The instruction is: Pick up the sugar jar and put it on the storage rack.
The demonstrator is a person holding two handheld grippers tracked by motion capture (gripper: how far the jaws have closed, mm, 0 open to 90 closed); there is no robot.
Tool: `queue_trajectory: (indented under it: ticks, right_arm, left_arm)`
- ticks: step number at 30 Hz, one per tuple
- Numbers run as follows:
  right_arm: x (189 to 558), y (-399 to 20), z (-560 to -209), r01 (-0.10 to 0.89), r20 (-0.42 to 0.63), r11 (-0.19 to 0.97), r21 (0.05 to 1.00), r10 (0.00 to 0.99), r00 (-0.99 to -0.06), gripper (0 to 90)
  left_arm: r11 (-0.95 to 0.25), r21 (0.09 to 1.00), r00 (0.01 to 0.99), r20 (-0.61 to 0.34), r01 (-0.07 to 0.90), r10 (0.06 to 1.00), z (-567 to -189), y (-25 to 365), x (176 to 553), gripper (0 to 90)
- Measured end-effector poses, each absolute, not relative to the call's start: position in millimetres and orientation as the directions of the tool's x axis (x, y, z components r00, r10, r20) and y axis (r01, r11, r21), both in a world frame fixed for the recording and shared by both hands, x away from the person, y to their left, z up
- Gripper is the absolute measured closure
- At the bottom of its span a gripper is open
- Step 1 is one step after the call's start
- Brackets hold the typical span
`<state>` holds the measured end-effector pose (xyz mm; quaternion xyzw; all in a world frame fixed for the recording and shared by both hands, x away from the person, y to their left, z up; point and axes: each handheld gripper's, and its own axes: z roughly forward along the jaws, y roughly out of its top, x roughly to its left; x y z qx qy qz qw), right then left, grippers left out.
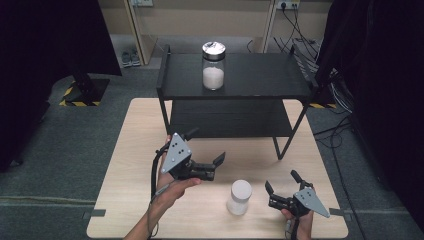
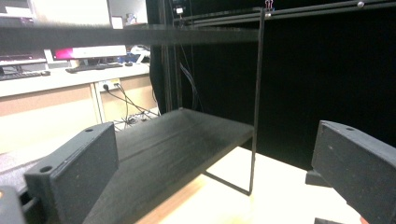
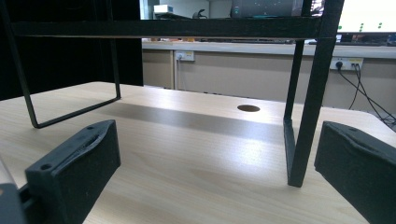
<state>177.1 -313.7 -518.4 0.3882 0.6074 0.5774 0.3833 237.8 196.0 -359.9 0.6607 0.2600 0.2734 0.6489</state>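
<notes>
Small white frosted plastic jar with a white lid point(image 1: 239, 197) stands upright on the light wooden bench point(image 1: 125, 170), lower centre of the high view, between both grippers and touching neither. Right gripper point(image 1: 281, 189), lower right, jaws spread, empty, just beside the jar. Left gripper point(image 1: 206, 148), centre-left, also spread and empty, aimed toward the black two-tier metal shelf rack point(image 1: 235, 82) in the upper centre. Clear glass jar with a silver lid and white powder point(image 1: 213, 65) sits on the rack's top tier.

Likely step: right gripper picks up the white jar. Advice: approach level, centre the jaws on the jar body below the lid, close slowly. The jar looks light, so a one-sided touch may tip it.
</notes>
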Motion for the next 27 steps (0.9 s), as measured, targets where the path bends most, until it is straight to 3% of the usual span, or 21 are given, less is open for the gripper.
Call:
queue_trajectory:
  ticks: [27]
  right_arm:
    - [177,-313,-518,0.031,-0.019,0.035,0.999,0.913,-0.407,0.2]
  left_arm:
    - [-0.027,0.999,0.698,0.006,0.018,0.716,-440,226,231,0.0]
